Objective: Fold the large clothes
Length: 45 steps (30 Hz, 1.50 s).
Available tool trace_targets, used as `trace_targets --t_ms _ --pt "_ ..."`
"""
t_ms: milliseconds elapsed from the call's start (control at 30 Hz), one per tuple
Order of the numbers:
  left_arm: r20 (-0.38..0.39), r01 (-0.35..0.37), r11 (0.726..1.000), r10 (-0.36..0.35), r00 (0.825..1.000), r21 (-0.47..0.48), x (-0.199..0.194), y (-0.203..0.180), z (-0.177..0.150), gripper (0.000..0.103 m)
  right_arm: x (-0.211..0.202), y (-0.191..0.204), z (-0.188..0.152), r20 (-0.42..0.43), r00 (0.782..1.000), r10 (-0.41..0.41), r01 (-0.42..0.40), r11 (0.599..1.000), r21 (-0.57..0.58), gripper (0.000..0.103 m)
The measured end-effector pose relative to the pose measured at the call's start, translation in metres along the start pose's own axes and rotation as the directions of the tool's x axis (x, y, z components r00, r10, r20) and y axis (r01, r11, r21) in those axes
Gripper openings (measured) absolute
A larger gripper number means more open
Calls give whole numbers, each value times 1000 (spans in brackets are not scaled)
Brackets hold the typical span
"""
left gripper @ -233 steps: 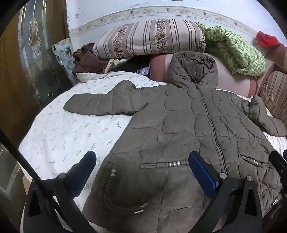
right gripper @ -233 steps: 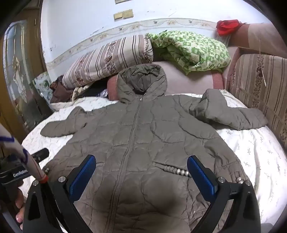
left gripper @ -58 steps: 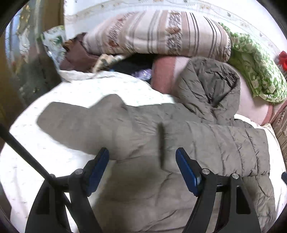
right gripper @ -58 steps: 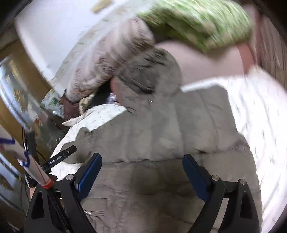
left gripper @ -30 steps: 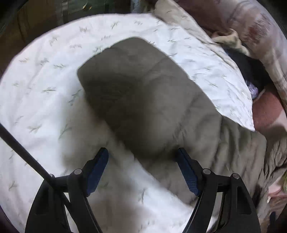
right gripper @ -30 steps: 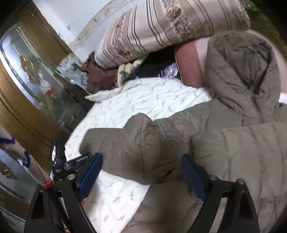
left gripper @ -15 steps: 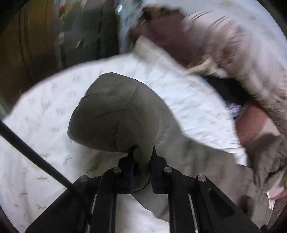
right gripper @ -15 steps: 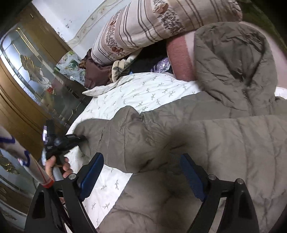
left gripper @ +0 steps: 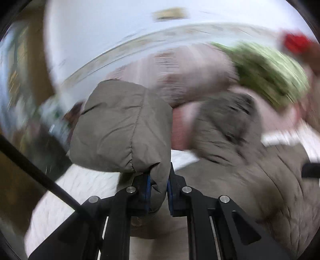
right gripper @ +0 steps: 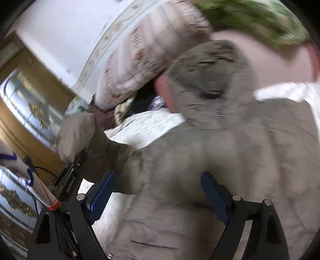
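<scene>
A grey-brown quilted hooded coat (right gripper: pixel 230 152) lies on the bed, its right side folded over the body. My left gripper (left gripper: pixel 158 188) is shut on the coat's left sleeve (left gripper: pixel 124 132) near the cuff and holds it lifted off the bed; this shows in the right wrist view too, the sleeve (right gripper: pixel 80 134) raised at the left. My right gripper (right gripper: pixel 158 192) is open and empty, hovering above the coat's body. The hood (right gripper: pixel 204 66) rests against the pillows.
A striped pillow (right gripper: pixel 148 56), a pink bolster (right gripper: pixel 270 58) and a green patterned quilt (right gripper: pixel 250 14) are piled at the head of the bed. The white printed sheet (right gripper: pixel 148 126) shows beside the coat. A wooden glass-fronted cabinet (right gripper: pixel 24 112) stands to the left.
My left gripper closed on the left sleeve and has lifted it up and swung it toward the coat's body. My right gripper stays open above the coat, shifting slightly.
</scene>
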<state>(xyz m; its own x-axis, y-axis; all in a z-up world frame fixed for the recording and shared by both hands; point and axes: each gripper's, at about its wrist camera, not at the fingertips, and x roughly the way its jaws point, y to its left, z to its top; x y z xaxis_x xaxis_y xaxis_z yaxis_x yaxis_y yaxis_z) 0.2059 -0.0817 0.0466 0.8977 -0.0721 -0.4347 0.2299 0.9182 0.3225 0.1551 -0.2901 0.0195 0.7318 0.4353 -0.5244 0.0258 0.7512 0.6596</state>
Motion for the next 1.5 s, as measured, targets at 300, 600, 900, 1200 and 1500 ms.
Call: trace_targets --t_ms 300,600,900,1200,1500 --pt "-163 350 930 -331 929 110 26 -123 -27 59 -12 -112 9 -5 993 -120 119 983 142 91" --pt "-154 402 912 -409 899 -77 8 -50 -20 76 -21 -138 2 38 996 85 -93 934 345 92" --pt "-433 77 925 -246 867 -372 90 51 -64 76 25 -132 -2 -81 997 12 14 947 320 81" --pt "-511 71 885 -330 794 -460 116 46 -93 76 -13 -96 16 -5 964 -264 264 961 79 19" --pt "-482 69 893 -304 822 -446 109 44 -92 80 -1 -112 12 -10 927 -376 376 926 41 61"
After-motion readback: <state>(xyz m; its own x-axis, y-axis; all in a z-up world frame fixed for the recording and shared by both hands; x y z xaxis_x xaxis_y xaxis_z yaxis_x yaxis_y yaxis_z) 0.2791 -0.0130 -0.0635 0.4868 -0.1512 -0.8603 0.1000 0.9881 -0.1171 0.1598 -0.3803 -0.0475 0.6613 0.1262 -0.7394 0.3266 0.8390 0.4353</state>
